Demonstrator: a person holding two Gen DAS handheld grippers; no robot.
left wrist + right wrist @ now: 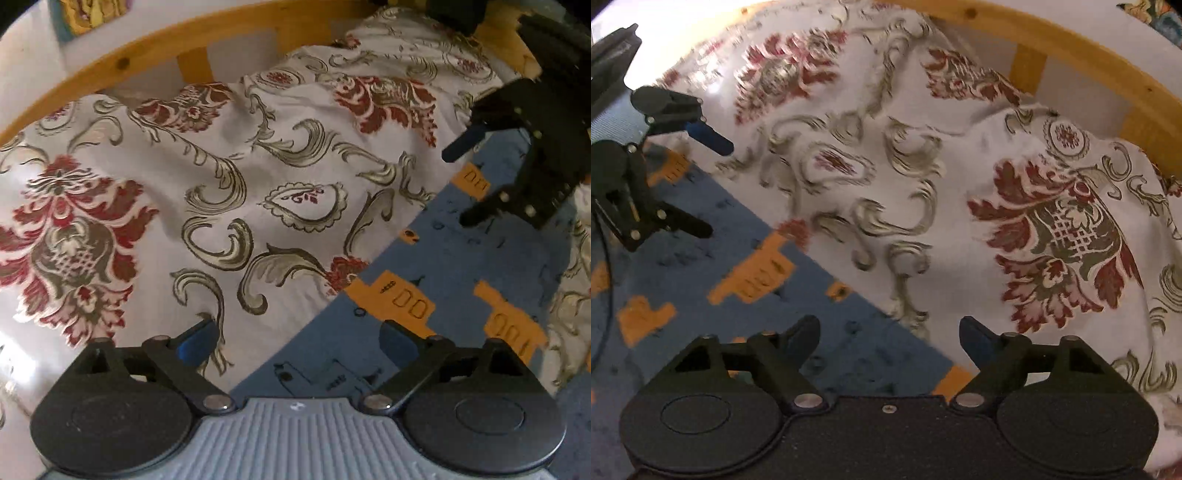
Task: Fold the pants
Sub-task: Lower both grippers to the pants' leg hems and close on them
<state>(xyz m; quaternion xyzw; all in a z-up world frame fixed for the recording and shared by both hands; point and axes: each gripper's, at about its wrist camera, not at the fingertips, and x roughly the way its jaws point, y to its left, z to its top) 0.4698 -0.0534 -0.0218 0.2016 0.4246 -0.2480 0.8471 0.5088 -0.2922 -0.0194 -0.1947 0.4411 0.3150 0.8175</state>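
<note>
— Left wrist view: where are the pants?
— The blue pants (461, 295) lie flat on the bed (221, 177), near right. My left gripper (297, 338) is spread, empty.
— Right wrist view?
— My right gripper (890, 334) gapes too. Soft, light cloth, I judge; I'd pinch an edge.

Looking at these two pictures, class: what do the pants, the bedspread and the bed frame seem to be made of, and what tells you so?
Pants: soft matte knit or fleece, probably; blue with orange printed patches, slightly nubbly surface.
Bedspread: thin woven cloth, likely cotton; it wrinkles and carries a printed red and grey floral pattern.
Bed frame: wood, apparently pine with a clear glossy finish; knots and warm yellow grain show.
</note>
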